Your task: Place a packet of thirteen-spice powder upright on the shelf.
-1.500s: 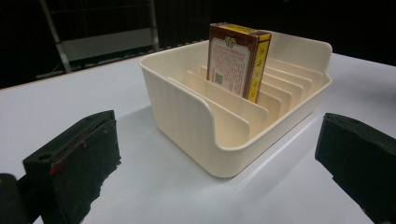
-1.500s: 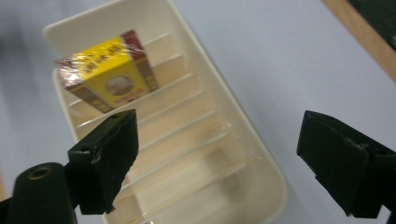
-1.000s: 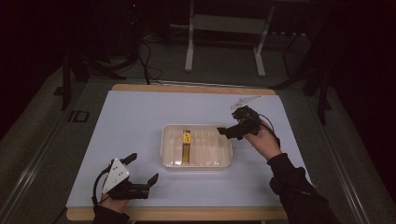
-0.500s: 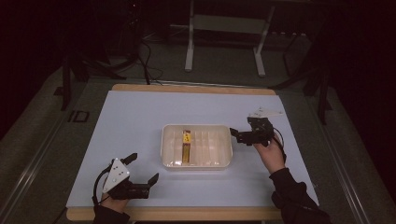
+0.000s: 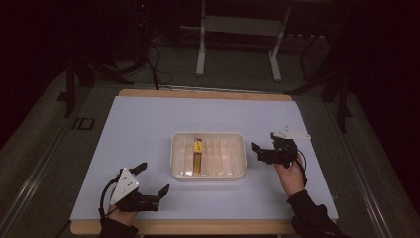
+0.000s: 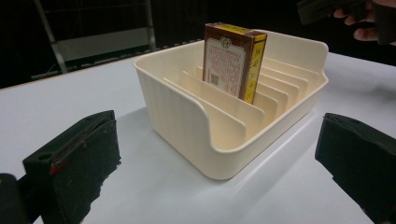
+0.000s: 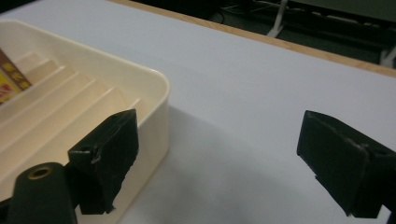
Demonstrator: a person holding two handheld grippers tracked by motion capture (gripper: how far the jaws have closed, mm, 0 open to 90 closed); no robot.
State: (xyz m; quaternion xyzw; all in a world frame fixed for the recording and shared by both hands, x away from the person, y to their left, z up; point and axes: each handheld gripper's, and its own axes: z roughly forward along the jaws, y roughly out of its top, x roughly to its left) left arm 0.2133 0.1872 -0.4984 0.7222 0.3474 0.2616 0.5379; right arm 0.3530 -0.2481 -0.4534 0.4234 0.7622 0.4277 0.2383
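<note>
A cream slotted tray (image 5: pixel 233 173) sits mid-table, and a brown and yellow box (image 5: pixel 197 154) stands on edge in one of its left slots. My left gripper (image 5: pixel 153 177) rests open near the front left edge, its jaws aimed at the tray and holding nothing. In the left gripper view the tray (image 6: pixel 177 116) and the box (image 6: pixel 231 58) lie ahead between the spread jaws of the left gripper (image 6: pixel 215 154). My right gripper (image 5: pixel 256 152) hovers open just right of the tray. In the right gripper view the right gripper (image 7: pixel 224 154) has one jaw over the tray's corner (image 7: pixel 154 93).
A pale blue mat (image 5: pixel 148 124) covers the table, with a wooden edge (image 5: pixel 208 92) at the back. Metal stand legs (image 5: pixel 200 64) and cables stand on the dark floor beyond. The other hand and its gripper (image 6: pixel 327 9) show at the top right of the left gripper view.
My right gripper has moved from over the tray's far right corner out to the right and nearer, beside the tray. The left gripper has stayed put.
</note>
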